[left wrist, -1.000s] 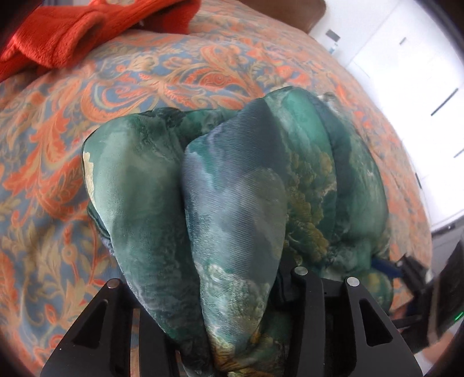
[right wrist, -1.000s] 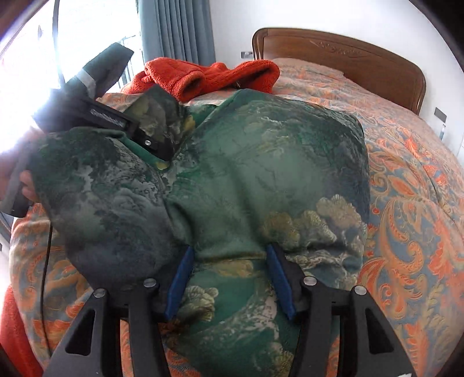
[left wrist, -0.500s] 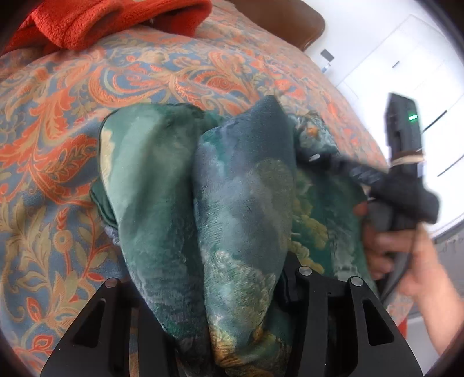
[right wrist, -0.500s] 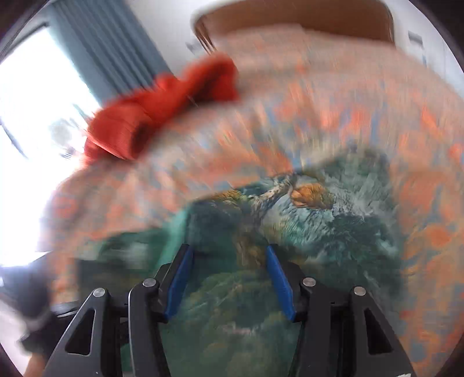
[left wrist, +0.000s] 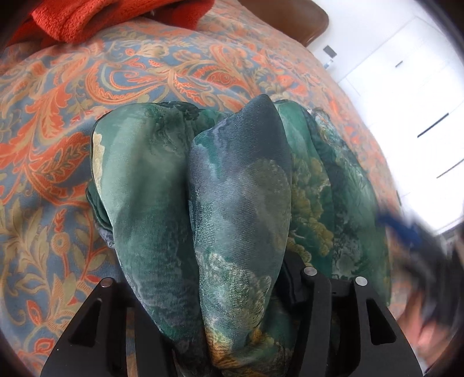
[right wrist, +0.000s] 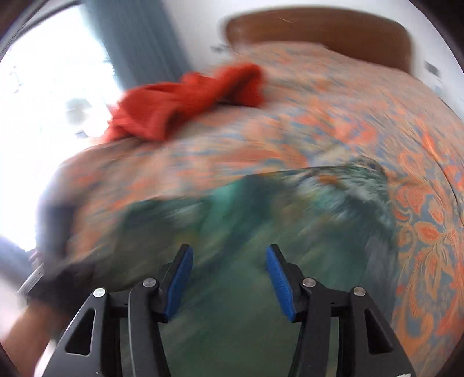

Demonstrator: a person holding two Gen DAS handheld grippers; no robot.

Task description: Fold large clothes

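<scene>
Paisley bedspread (left wrist: 121, 72) as work surface | green garment (left wrist: 237, 203) is bunched straight ahead of left gripper (left wrist: 232, 290), pinched between its jaws, long axis running away | right gripper (right wrist: 229, 278) is seen spread, blurred, garment beyond its pads.

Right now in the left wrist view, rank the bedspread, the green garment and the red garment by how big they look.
1. bedspread and green garment: alike, and nearness inflates the garment.
2. red garment, partly cropped.
</scene>
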